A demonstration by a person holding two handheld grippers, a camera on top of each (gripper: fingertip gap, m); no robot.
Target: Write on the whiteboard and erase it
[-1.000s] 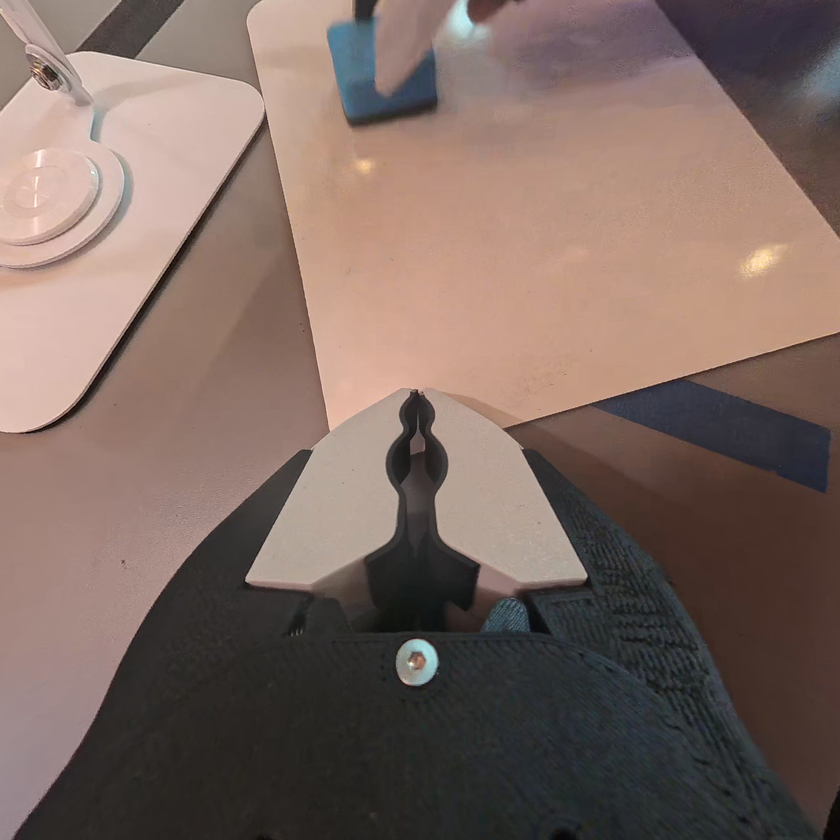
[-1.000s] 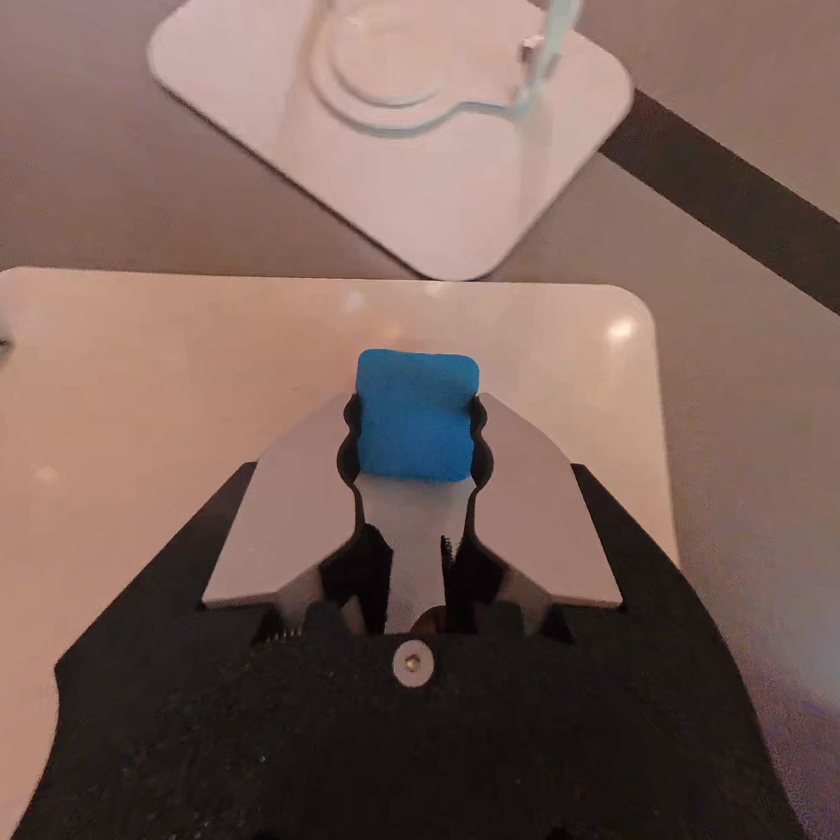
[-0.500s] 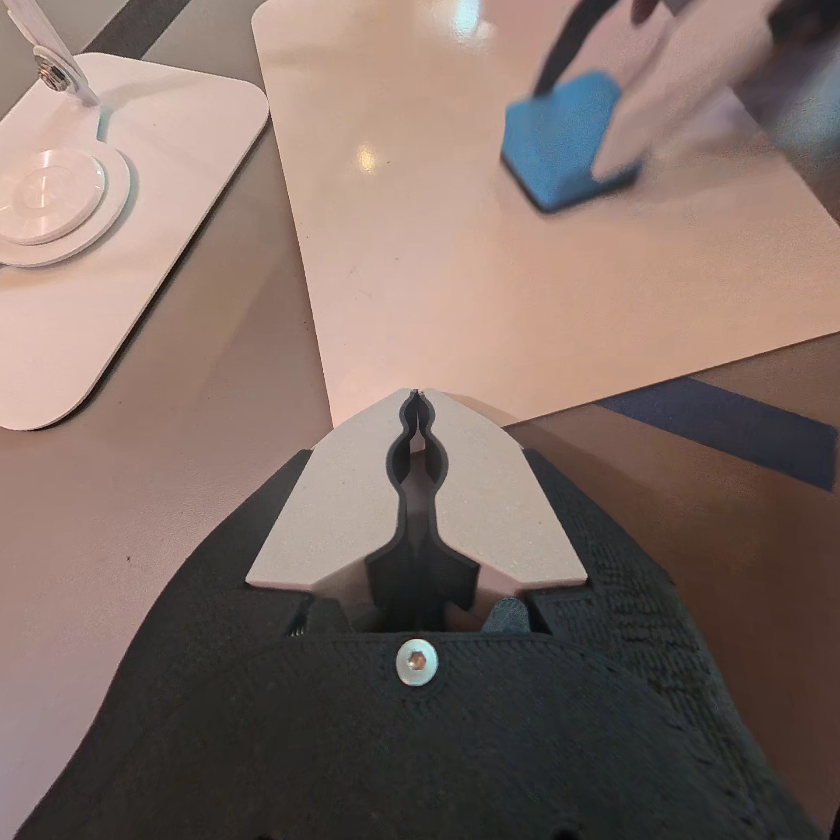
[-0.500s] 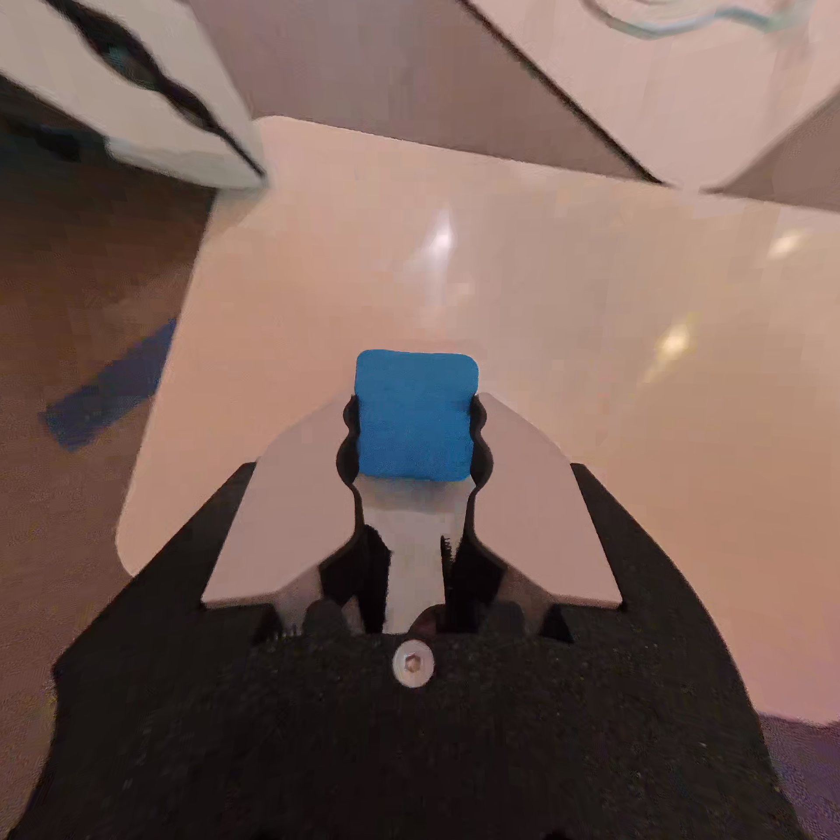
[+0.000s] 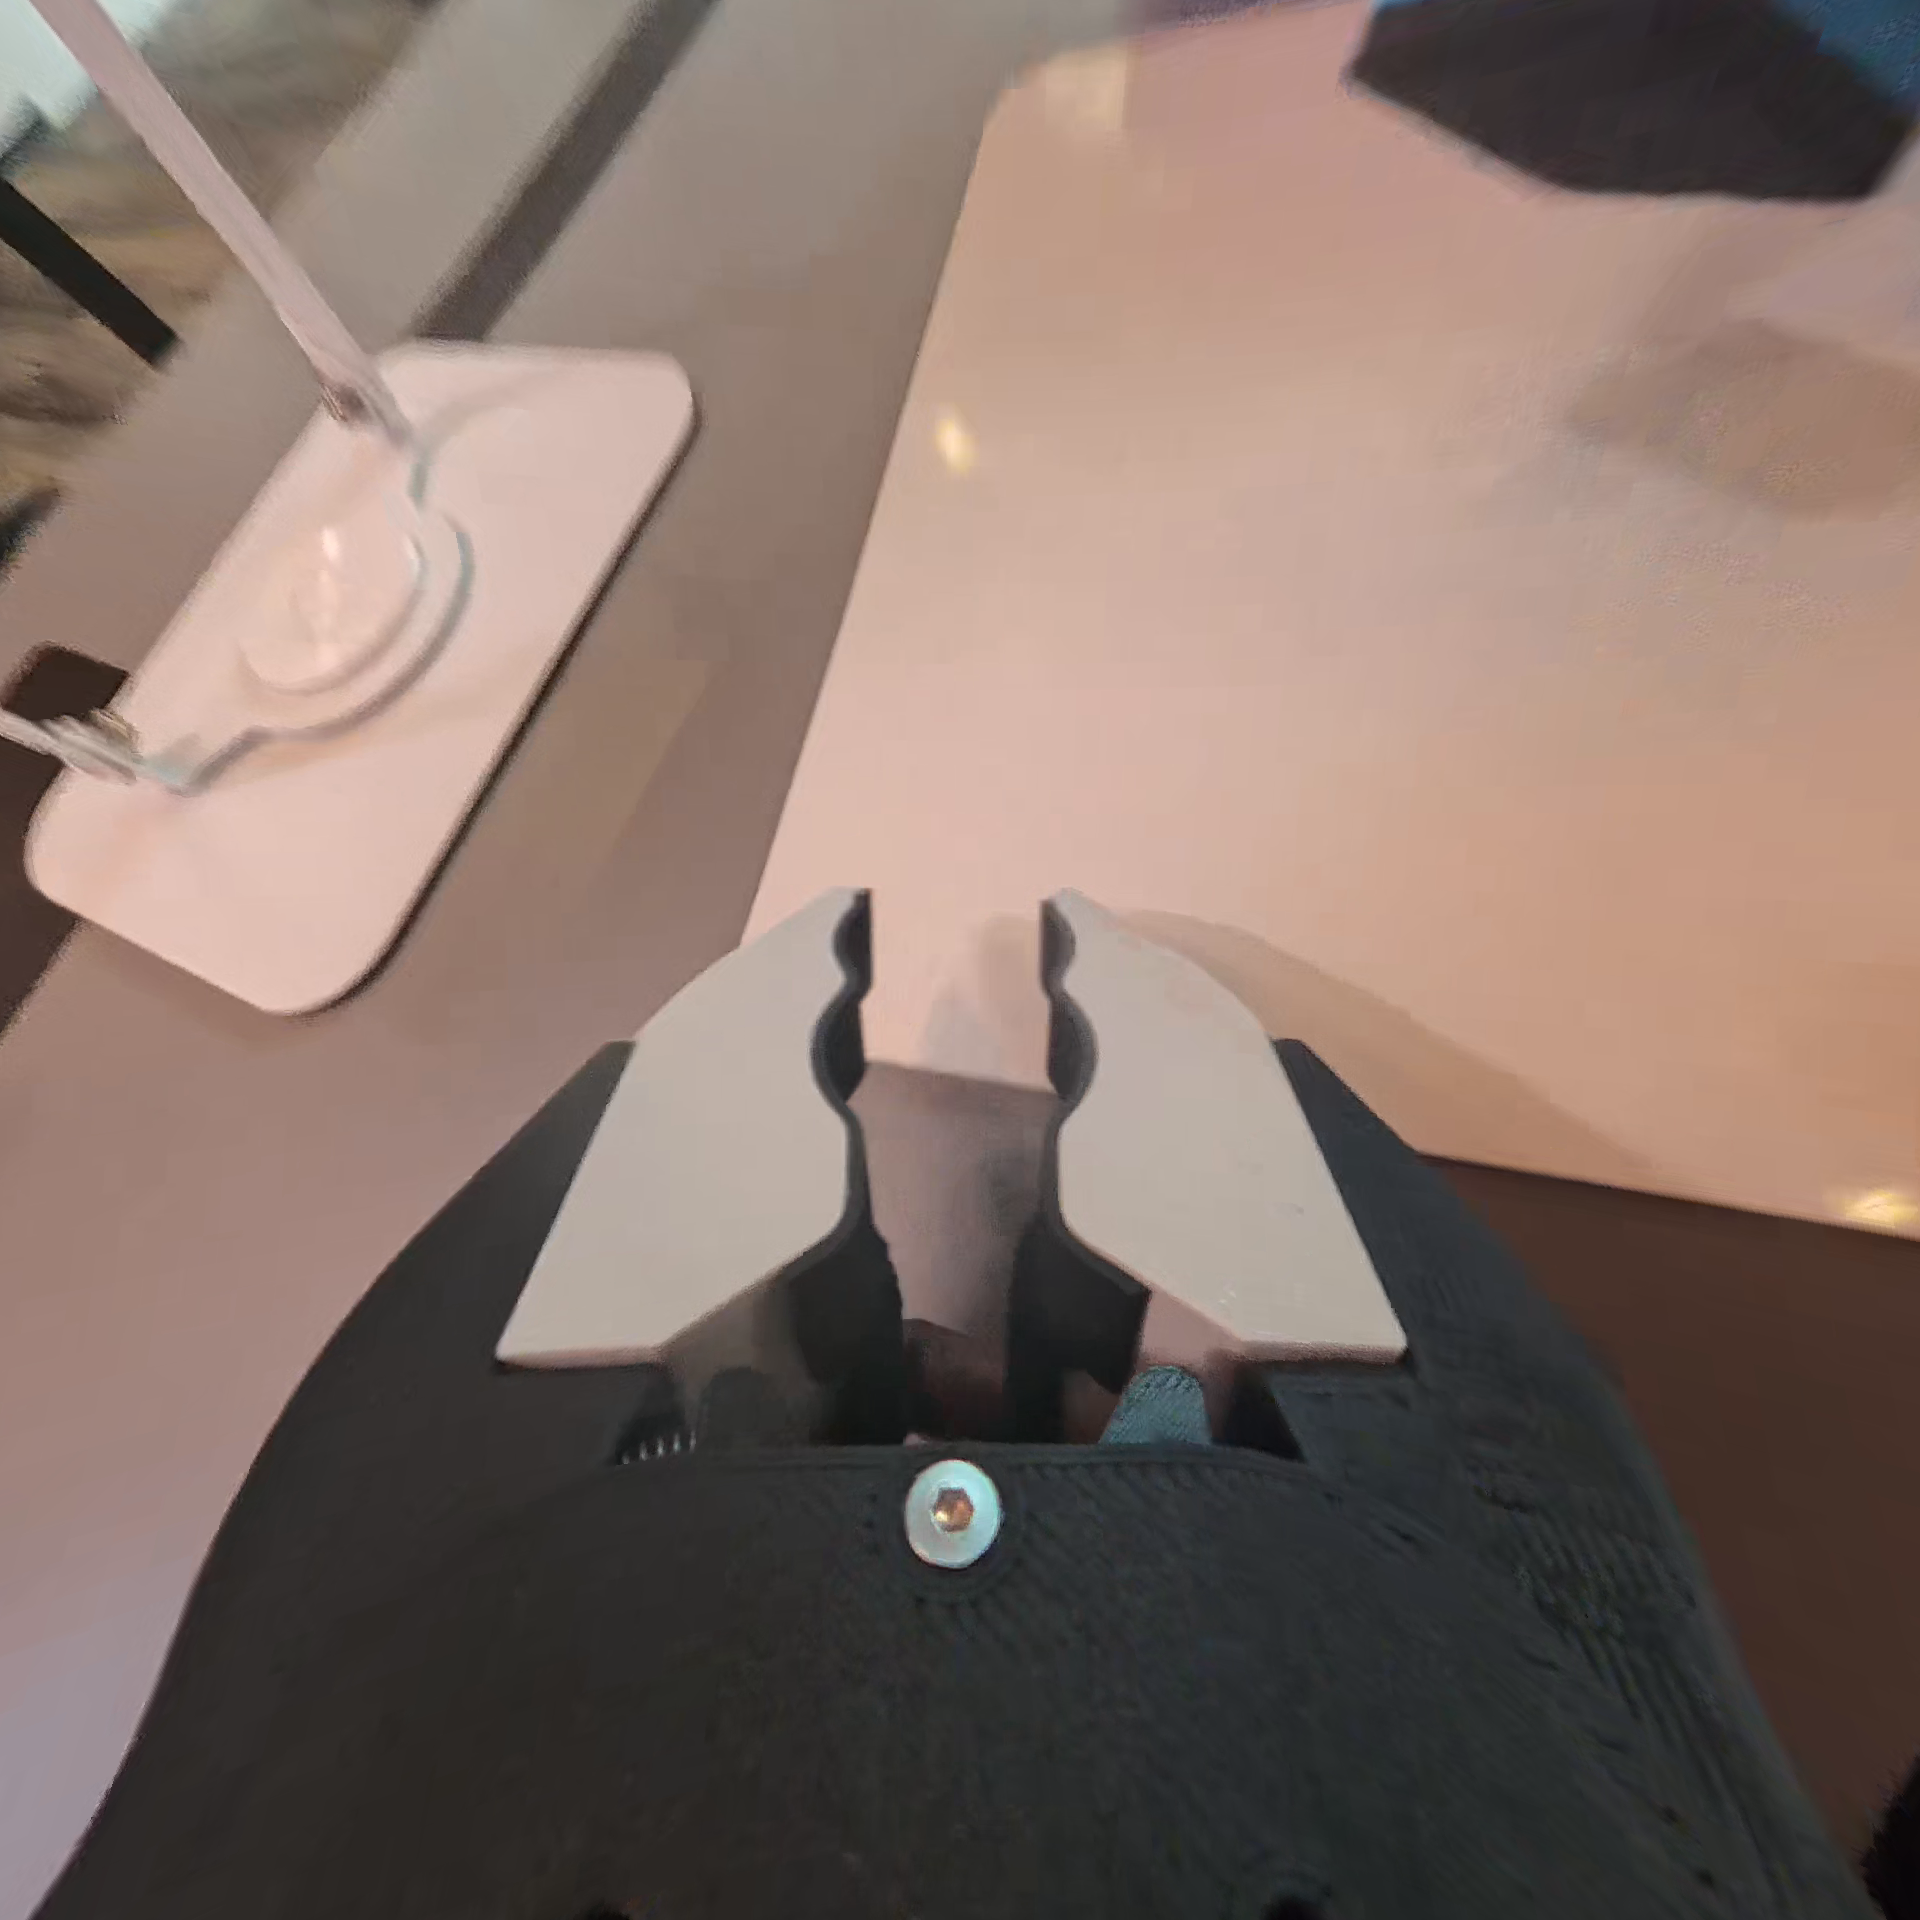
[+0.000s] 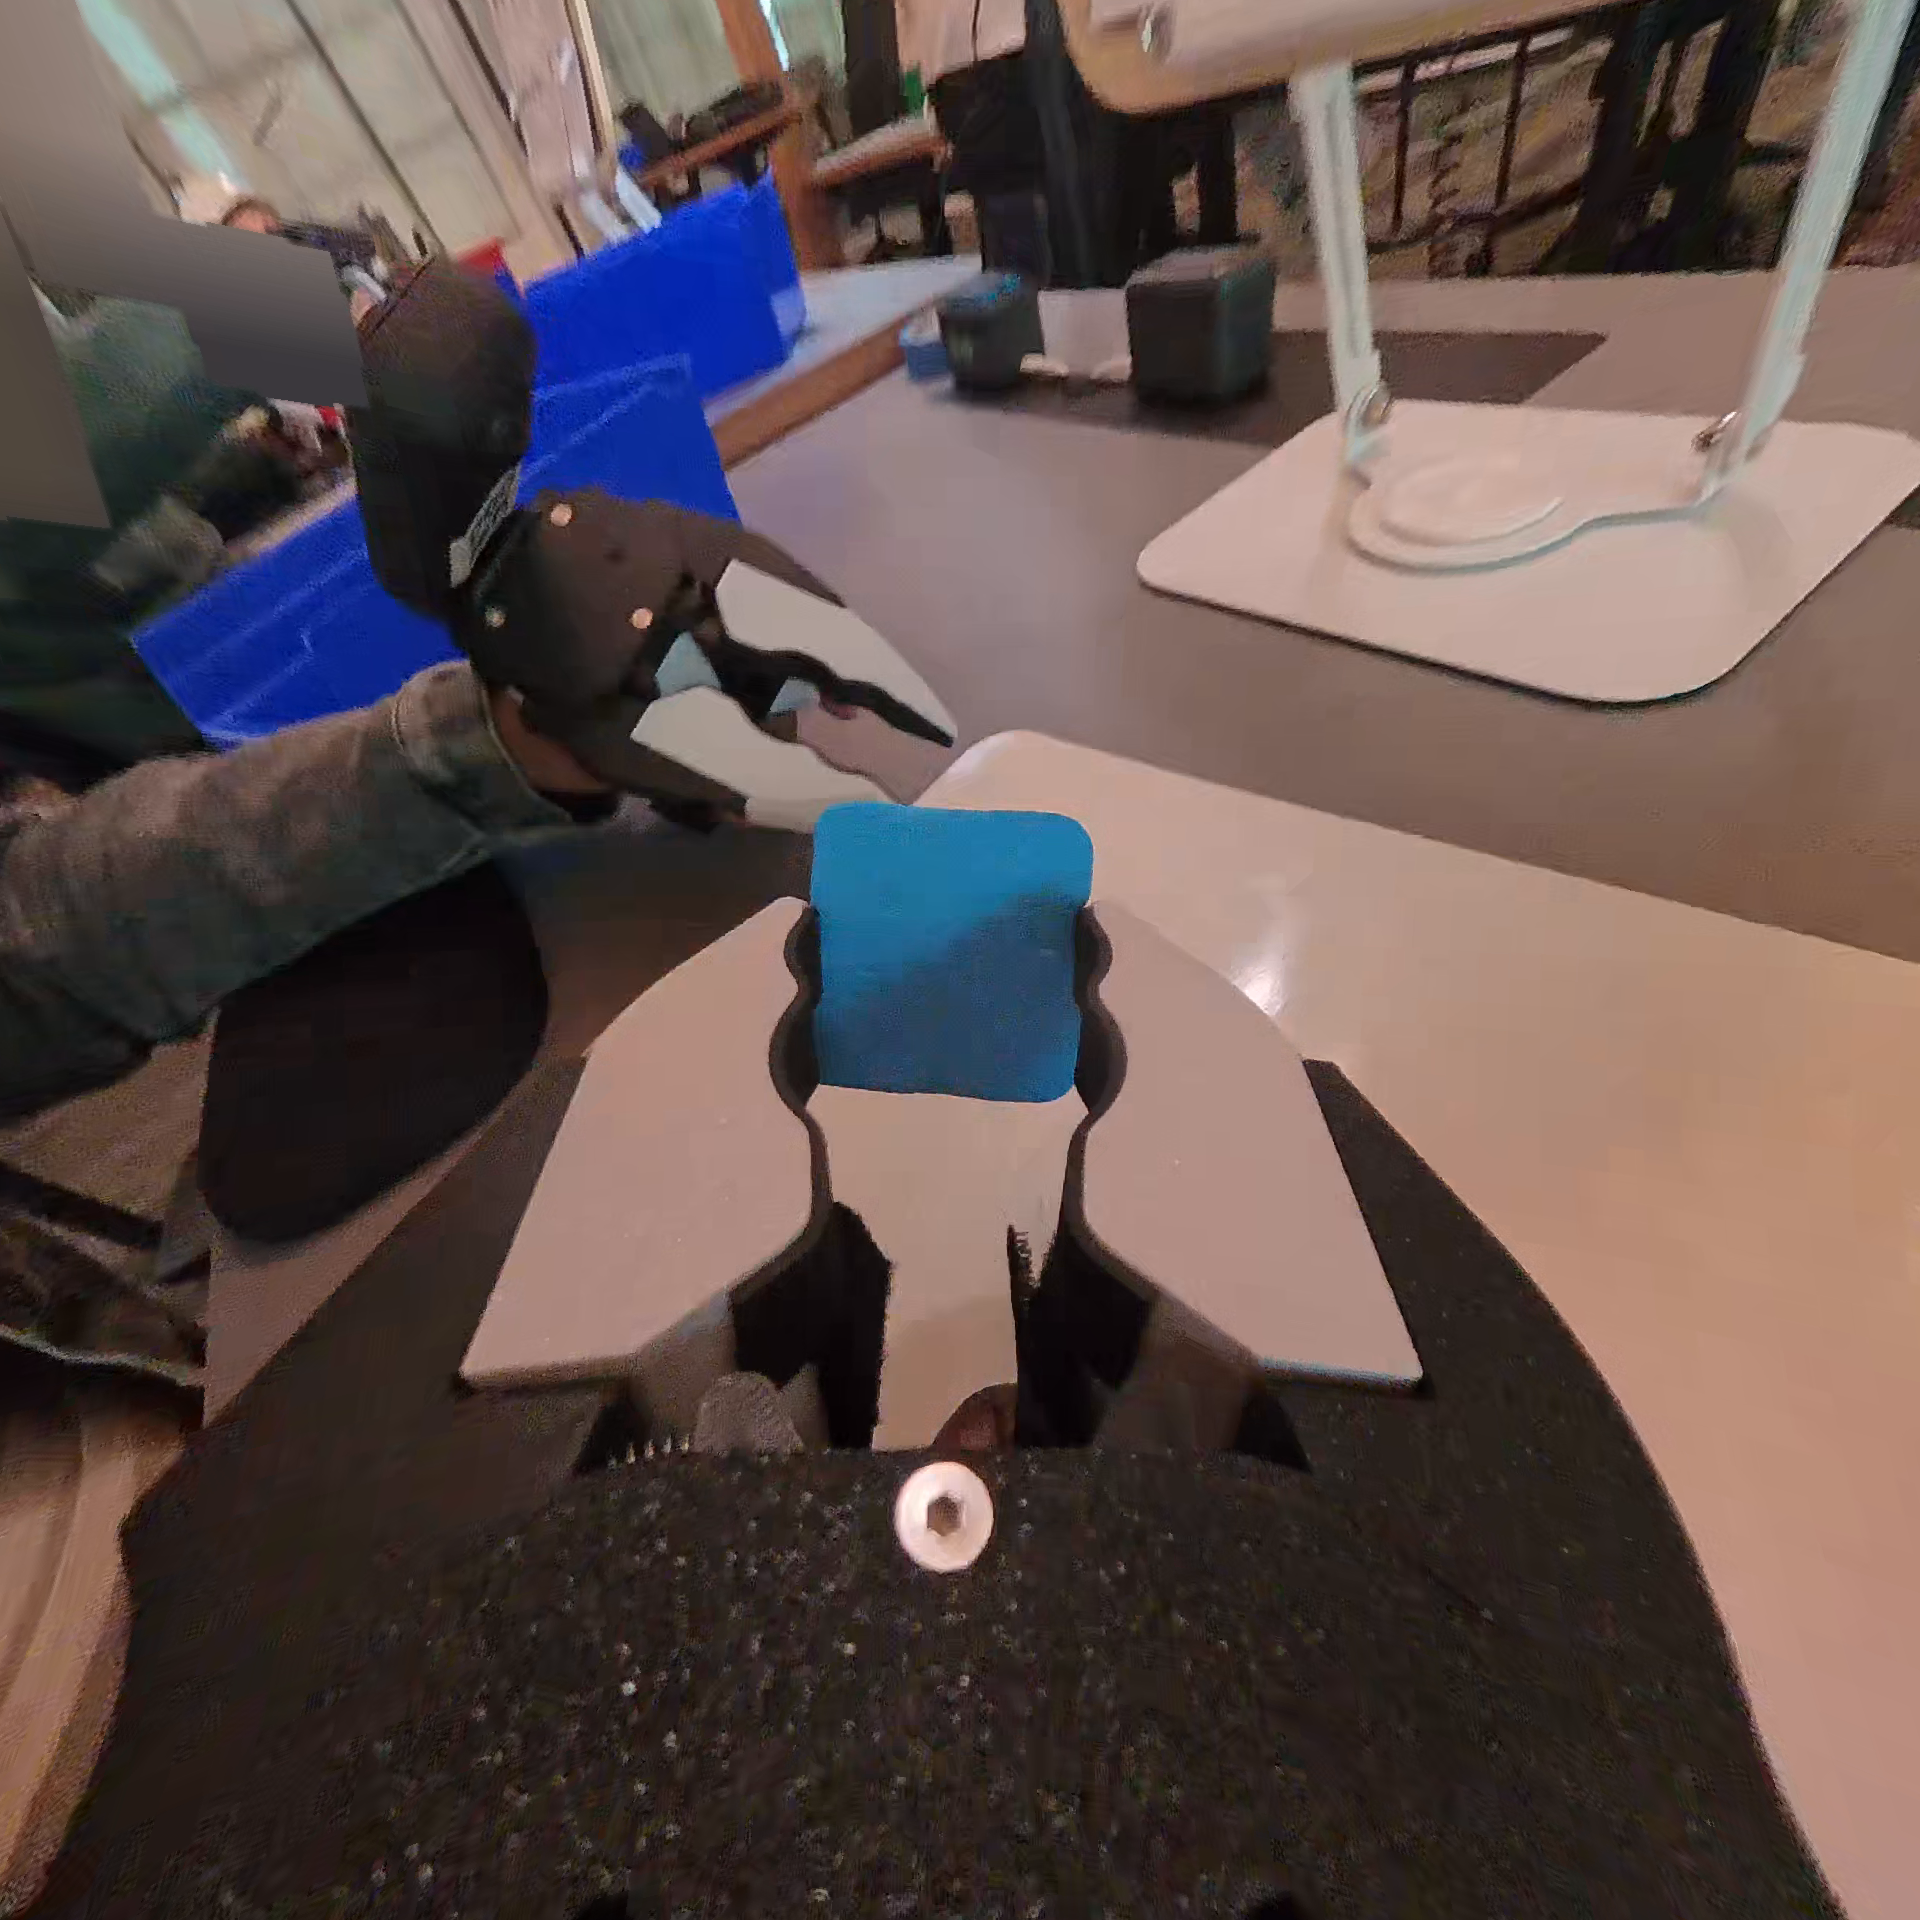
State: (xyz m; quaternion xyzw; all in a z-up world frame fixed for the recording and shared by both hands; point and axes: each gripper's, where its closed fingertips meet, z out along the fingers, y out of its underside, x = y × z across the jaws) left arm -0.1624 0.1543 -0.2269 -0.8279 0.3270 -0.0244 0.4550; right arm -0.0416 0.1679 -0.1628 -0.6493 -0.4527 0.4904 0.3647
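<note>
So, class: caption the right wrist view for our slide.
Right gripper clamps blue eraser above whiteboard.

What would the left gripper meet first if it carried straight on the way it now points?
Probably the whiteboard: the open left gripper points down at its near edge, nothing between. Depth is unclear.

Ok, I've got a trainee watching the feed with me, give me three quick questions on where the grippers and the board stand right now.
1. True or false: the left gripper is shut.
2. The right gripper holds: A a marker, B a blue eraser, C nothing?
3. Fill in: the whiteboard shows no ____ in either view.

Key: 1 false, its jaws stand apart and empty. 2 B. 3 writing.
</note>
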